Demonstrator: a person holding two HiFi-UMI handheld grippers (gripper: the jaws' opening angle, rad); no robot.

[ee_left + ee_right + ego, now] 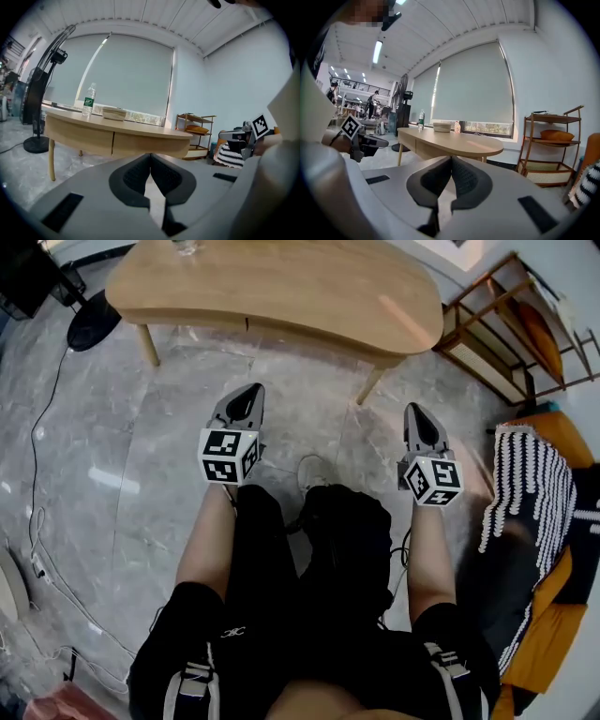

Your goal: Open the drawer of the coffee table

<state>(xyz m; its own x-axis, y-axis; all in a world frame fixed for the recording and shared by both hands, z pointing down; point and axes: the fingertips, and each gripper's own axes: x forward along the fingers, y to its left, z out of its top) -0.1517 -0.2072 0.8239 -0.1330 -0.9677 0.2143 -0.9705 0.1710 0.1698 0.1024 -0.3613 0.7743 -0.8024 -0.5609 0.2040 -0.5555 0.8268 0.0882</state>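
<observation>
- Both pairs of fingers are pressed together with nothing between them: the left gripper and the right gripper hang in front of the person's knees, well apart from the coffee table.
- The drawer sits in the table's side panel, by a vertical seam. No handle shows, and I cannot tell which side of the seam is the drawer front.
- Risk: closed fingers cannot catch an edge, so pushing in like this would only bump the panel.
- Risk: with no knob, pads could slip off the smooth wood.
- Risk: a hard tug might drag the table (it looks light) and topple the bottle.
- Count: one table, one seam, two grippers, one tall bottle, one fan, one shelf.
</observation>
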